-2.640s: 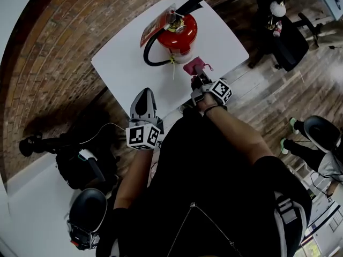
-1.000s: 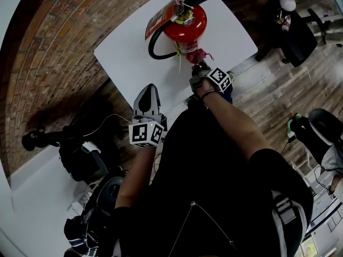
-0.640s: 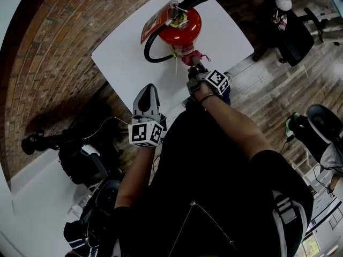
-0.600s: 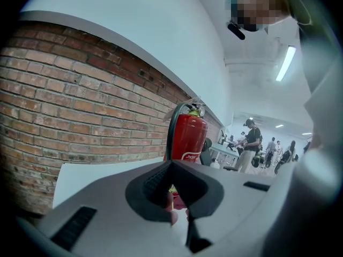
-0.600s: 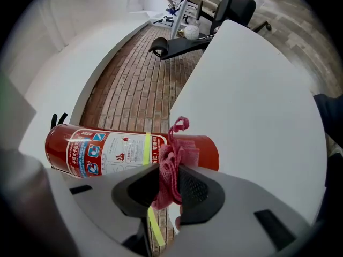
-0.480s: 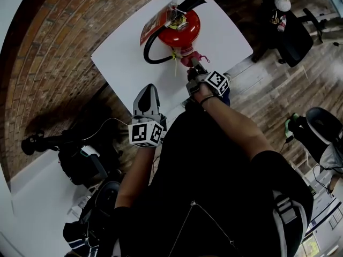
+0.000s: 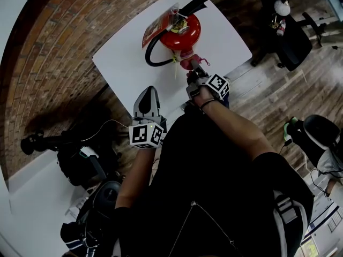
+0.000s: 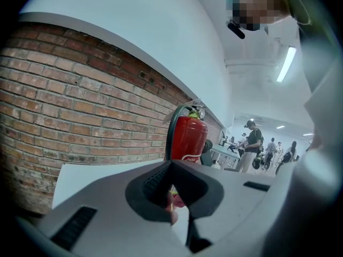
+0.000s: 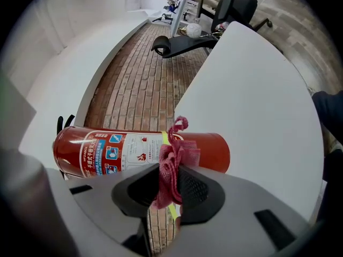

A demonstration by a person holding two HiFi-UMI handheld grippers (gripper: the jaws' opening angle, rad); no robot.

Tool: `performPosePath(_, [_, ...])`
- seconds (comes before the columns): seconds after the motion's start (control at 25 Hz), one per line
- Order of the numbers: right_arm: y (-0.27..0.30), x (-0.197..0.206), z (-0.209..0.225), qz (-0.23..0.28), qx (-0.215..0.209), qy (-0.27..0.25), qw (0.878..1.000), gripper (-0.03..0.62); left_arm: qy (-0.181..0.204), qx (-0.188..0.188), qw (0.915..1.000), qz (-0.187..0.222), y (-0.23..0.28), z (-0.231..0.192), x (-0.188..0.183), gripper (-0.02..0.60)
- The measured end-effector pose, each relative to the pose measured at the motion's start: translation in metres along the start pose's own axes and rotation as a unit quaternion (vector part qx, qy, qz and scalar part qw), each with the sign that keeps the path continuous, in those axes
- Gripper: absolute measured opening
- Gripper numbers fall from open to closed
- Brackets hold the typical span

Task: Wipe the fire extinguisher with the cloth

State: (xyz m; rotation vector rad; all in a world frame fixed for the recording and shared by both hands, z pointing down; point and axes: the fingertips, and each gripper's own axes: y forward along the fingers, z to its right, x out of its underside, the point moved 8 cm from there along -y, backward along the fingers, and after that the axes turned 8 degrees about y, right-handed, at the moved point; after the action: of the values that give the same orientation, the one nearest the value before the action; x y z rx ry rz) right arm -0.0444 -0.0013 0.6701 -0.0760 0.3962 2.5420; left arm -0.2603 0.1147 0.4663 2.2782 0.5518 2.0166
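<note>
In the upper middle of the head view, the red cylindrical metal fire extinguisher [image 7: 179, 33] stands on the white square table [image 7: 123, 63]. The pink woven cloth [image 7: 188, 63] sits just below it in the frame, between the jaws of the right gripper [image 7: 194, 71]. The left gripper [image 7: 148, 96] lies lower left, at the table's near edge. A black office chair [image 7: 292, 39] stands upper right, off the table.
</note>
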Motion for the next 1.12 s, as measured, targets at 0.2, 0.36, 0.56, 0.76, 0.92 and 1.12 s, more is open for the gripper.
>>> performPosePath(0.2, [-0.003, 0.003, -0.009, -0.002, -0.004, 0.007, 1.0, 0.103, -0.001, 0.002, 1.0, 0.001, 0.001, 0.0, -0.001, 0.008])
performPosePath(0.36, [-0.006, 0.003, -0.015, -0.004, -0.007, 0.01, 1.0, 0.103, 0.0, 0.004, 1.0, 0.004, 0.001, -0.001, -0.003, 0.008])
performPosePath(0.56, [-0.01, 0.007, -0.028, -0.013, -0.021, 0.013, 1.0, 0.103, 0.0, 0.006, 1.0, 0.005, 0.002, -0.001, -0.004, 0.008])
performPosePath(0.76, [-0.016, 0.012, -0.047, -0.025, -0.037, 0.016, 0.999, 0.103, -0.001, 0.01, 0.9999, 0.006, 0.002, 0.0, -0.004, 0.008])
performPosePath(0.92, [-0.02, 0.011, -0.059, -0.029, -0.053, 0.013, 0.998, 0.103, 0.0, 0.011, 0.9999, 0.009, 0.002, 0.001, -0.005, 0.008])
performPosePath(1.12, [-0.025, 0.012, -0.071, -0.031, -0.066, 0.013, 0.997, 0.103, -0.001, 0.011, 0.9998, 0.014, 0.0, 0.002, -0.006, 0.008])
